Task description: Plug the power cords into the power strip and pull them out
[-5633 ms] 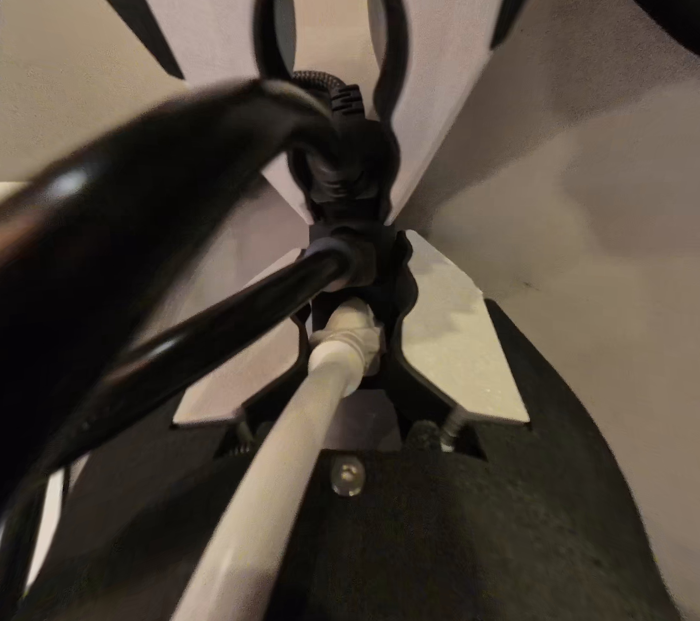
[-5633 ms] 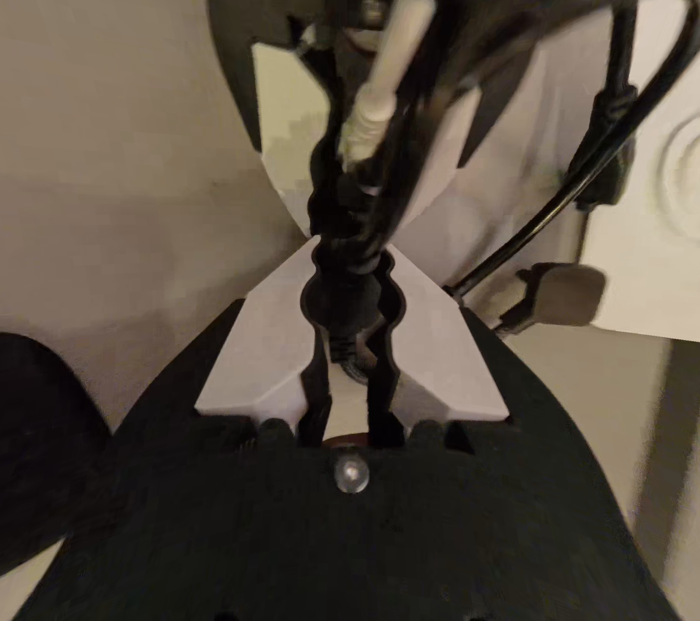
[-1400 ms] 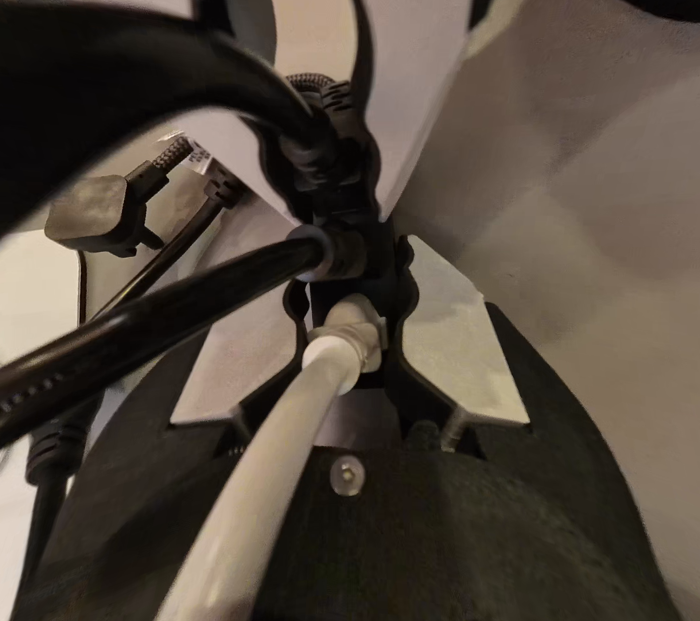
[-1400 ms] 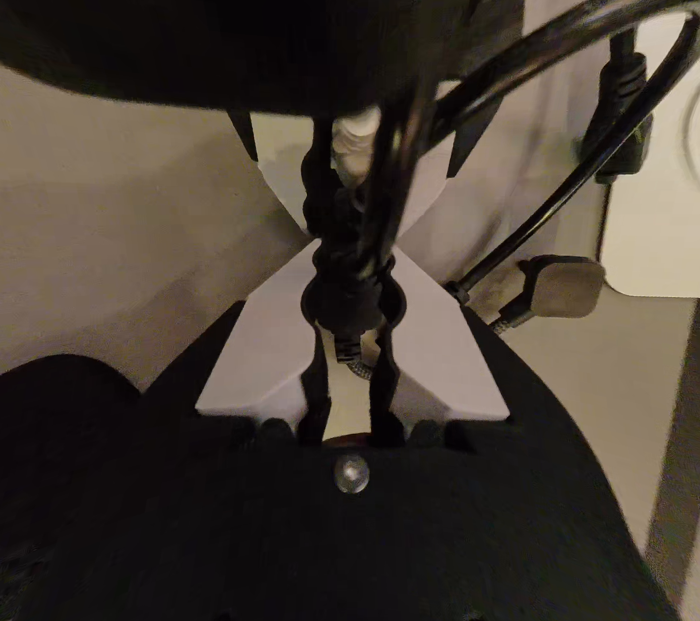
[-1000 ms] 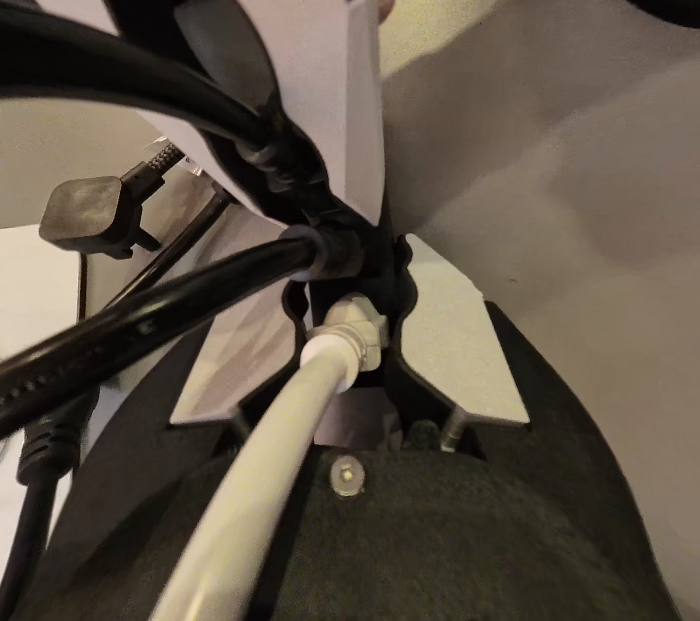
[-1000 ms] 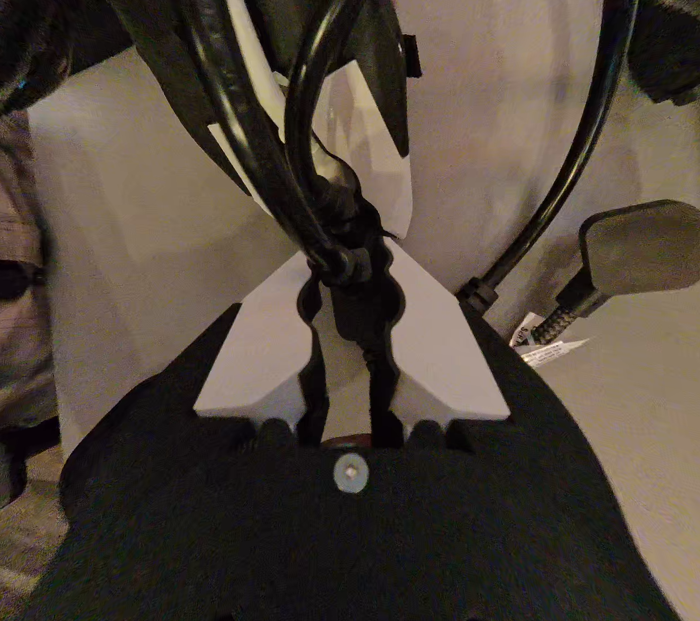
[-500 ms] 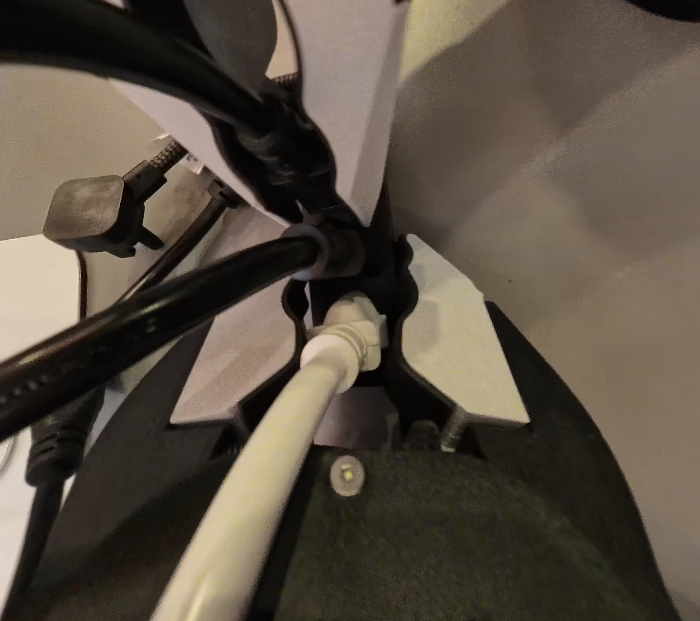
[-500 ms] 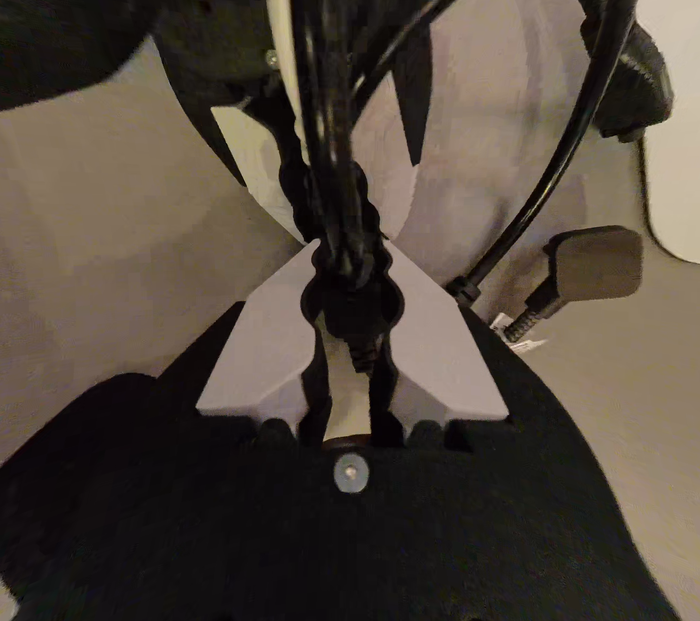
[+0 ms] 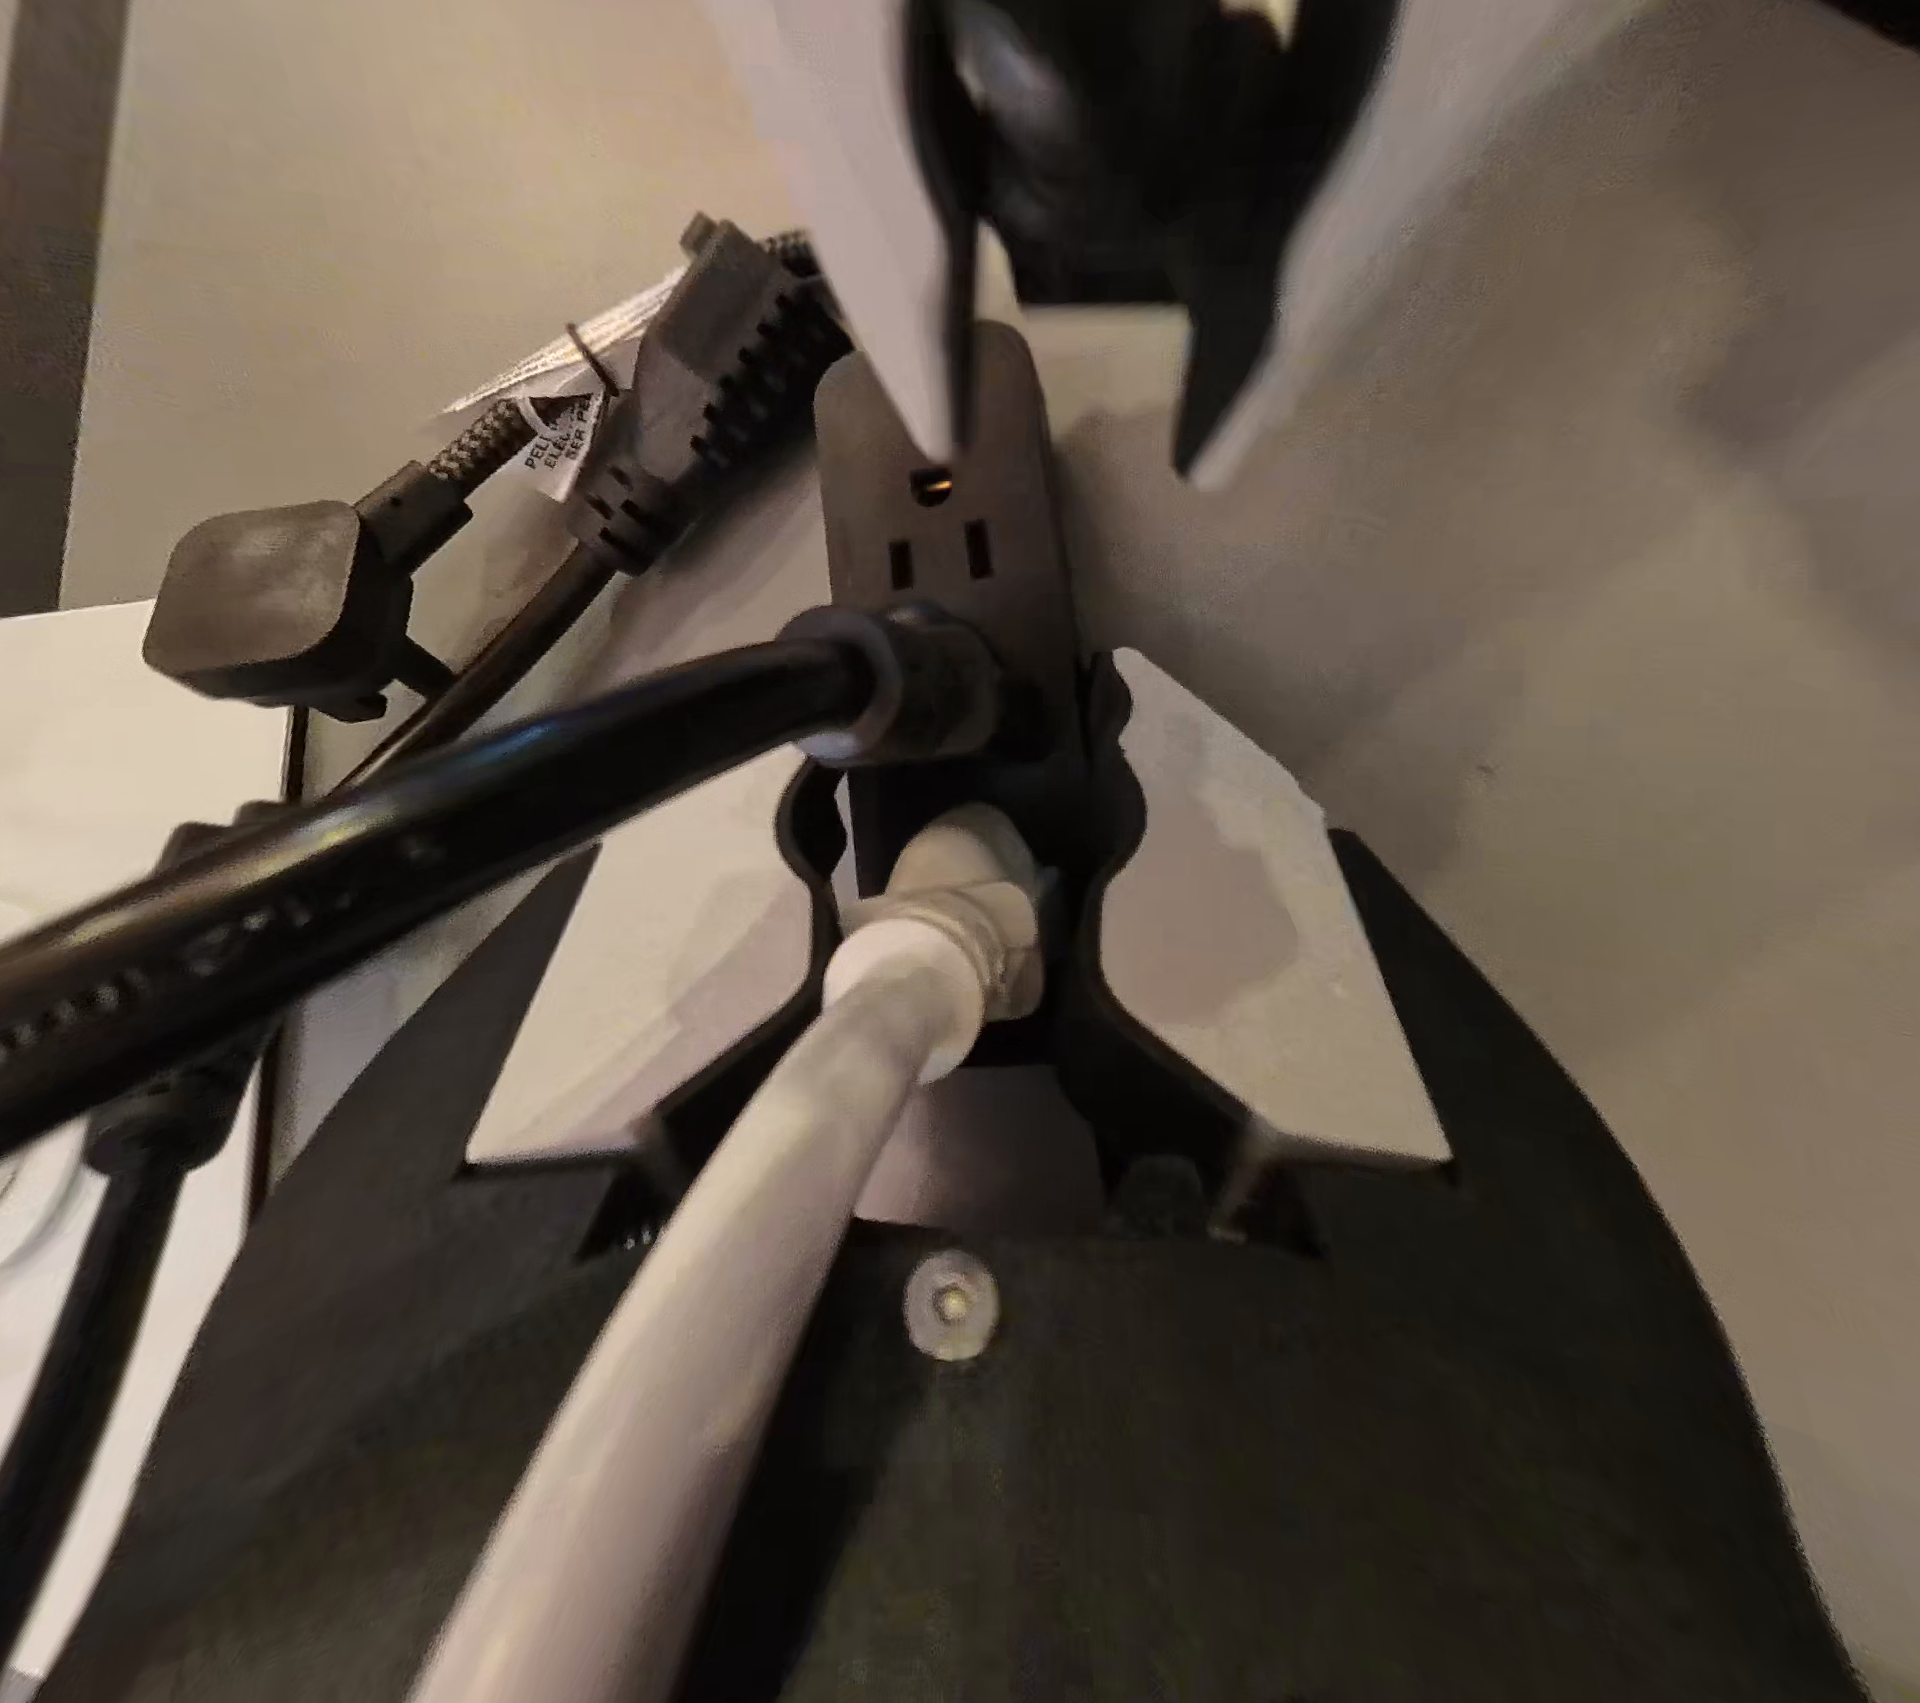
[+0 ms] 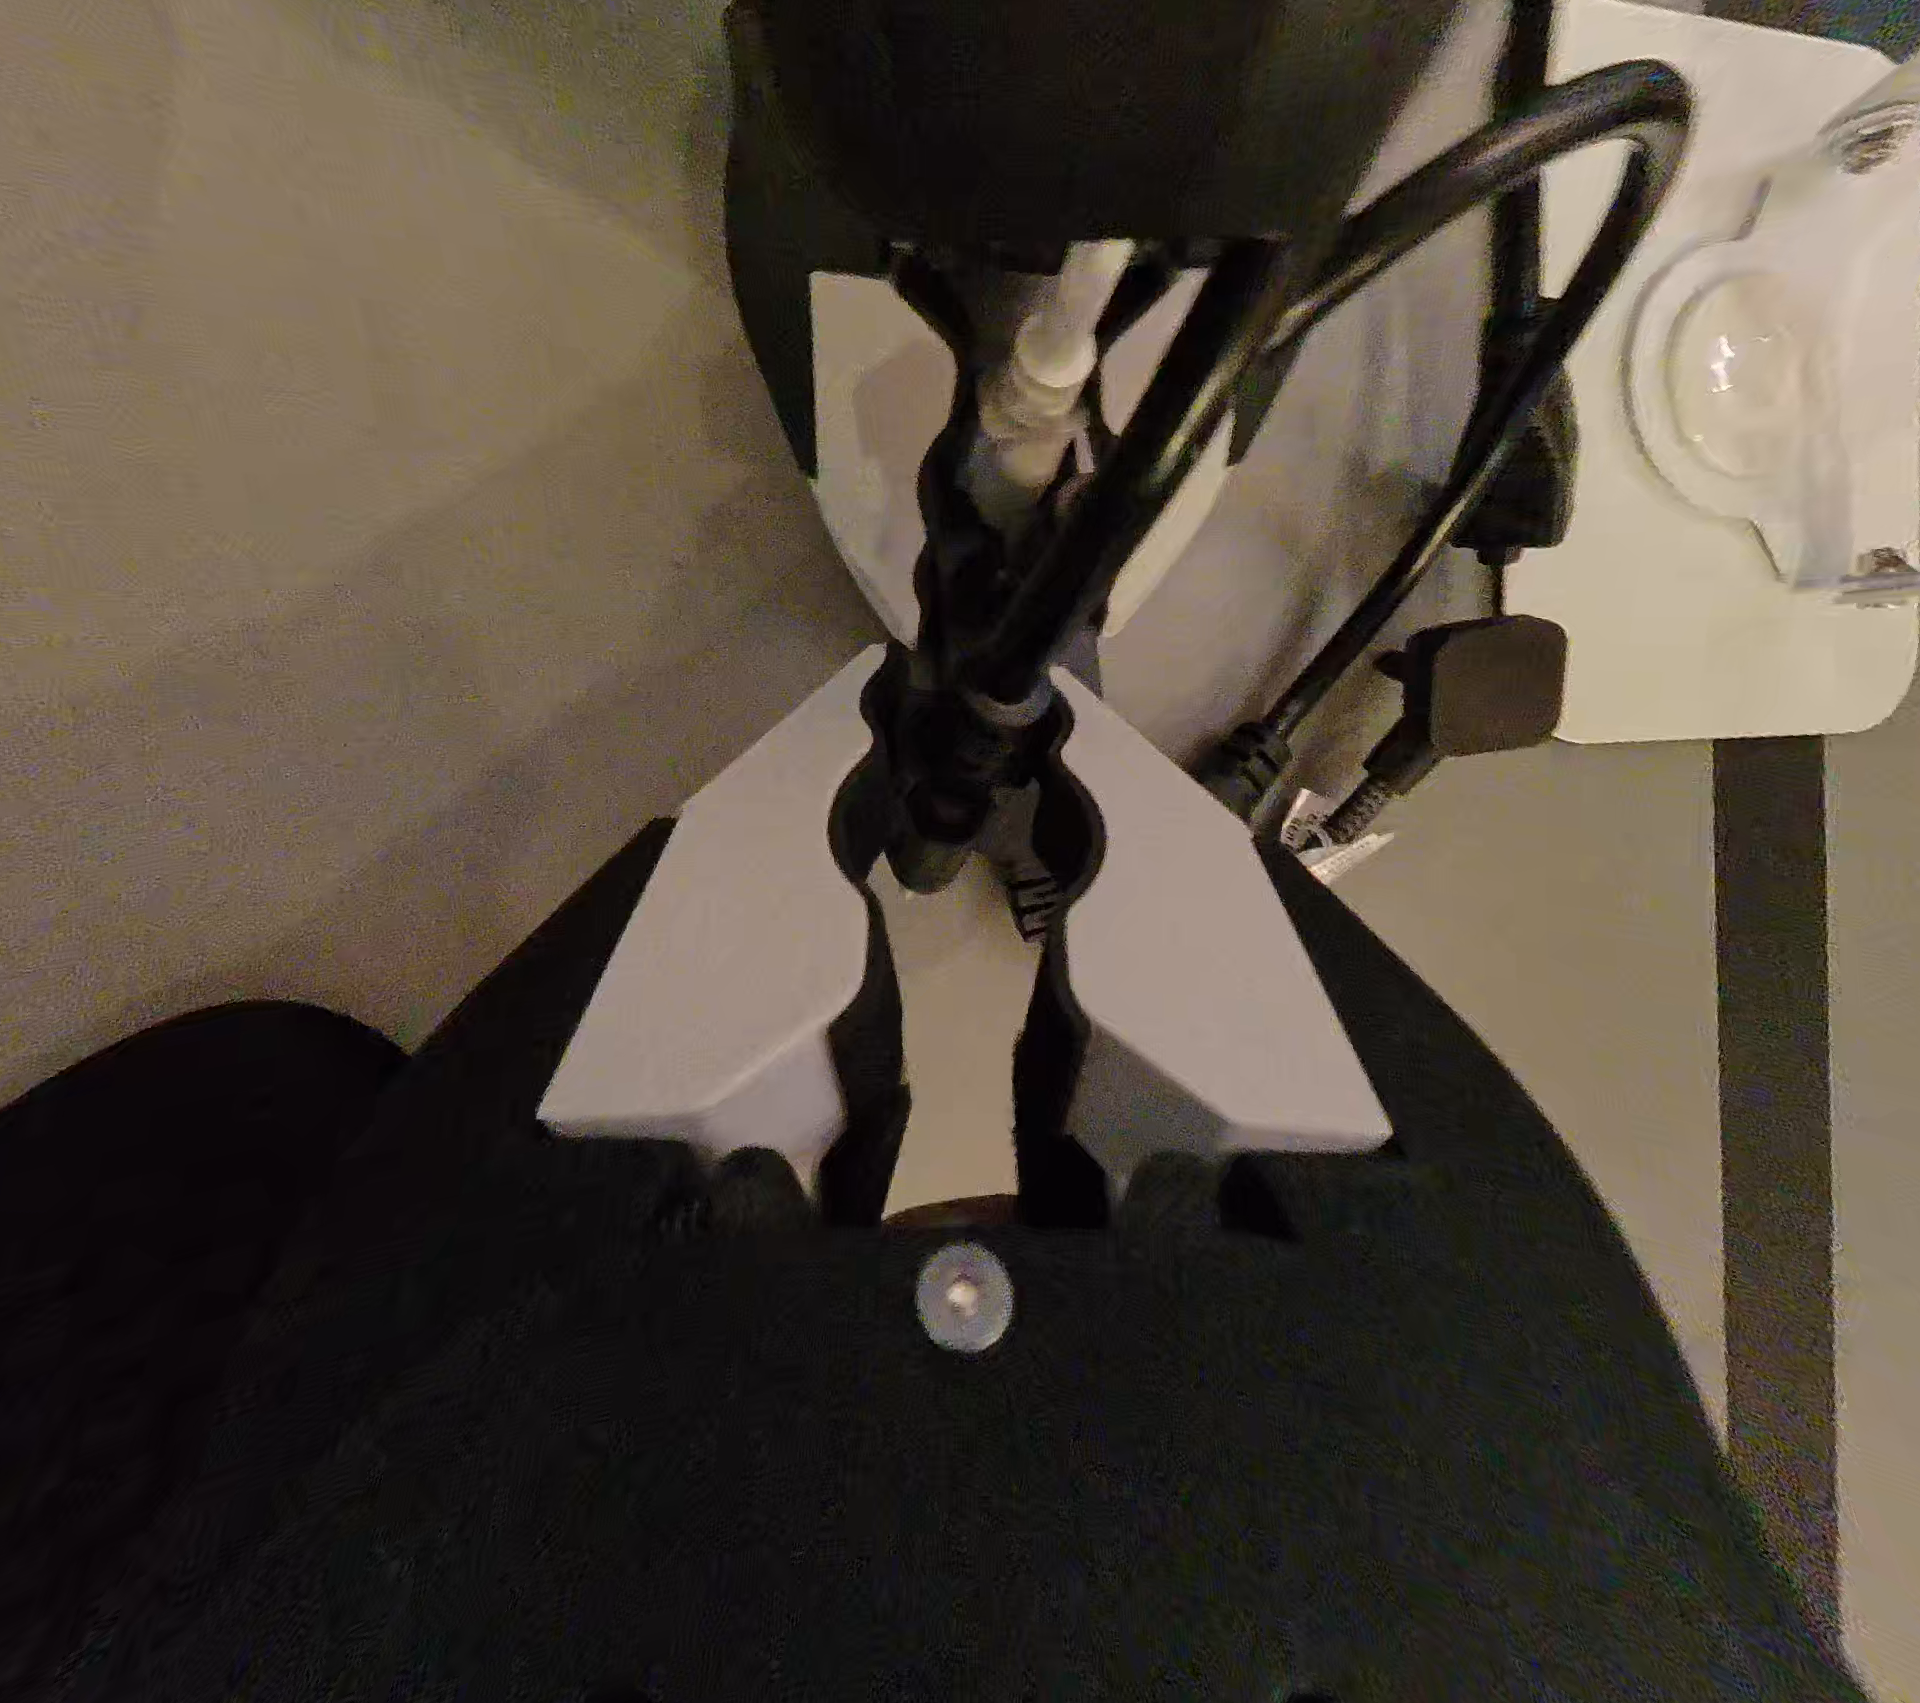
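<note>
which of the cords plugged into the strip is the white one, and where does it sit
The white cord is plugged in at the near end of the black power strip, between the left gripper fingers. The black cord sits just beyond it, next to an empty outlet.

Black power strip; thick black cord and white cord plugged into it. Left of the strip: black ribbed plug, grey-black flat plug with black-white braided lead. Beige table.
</note>
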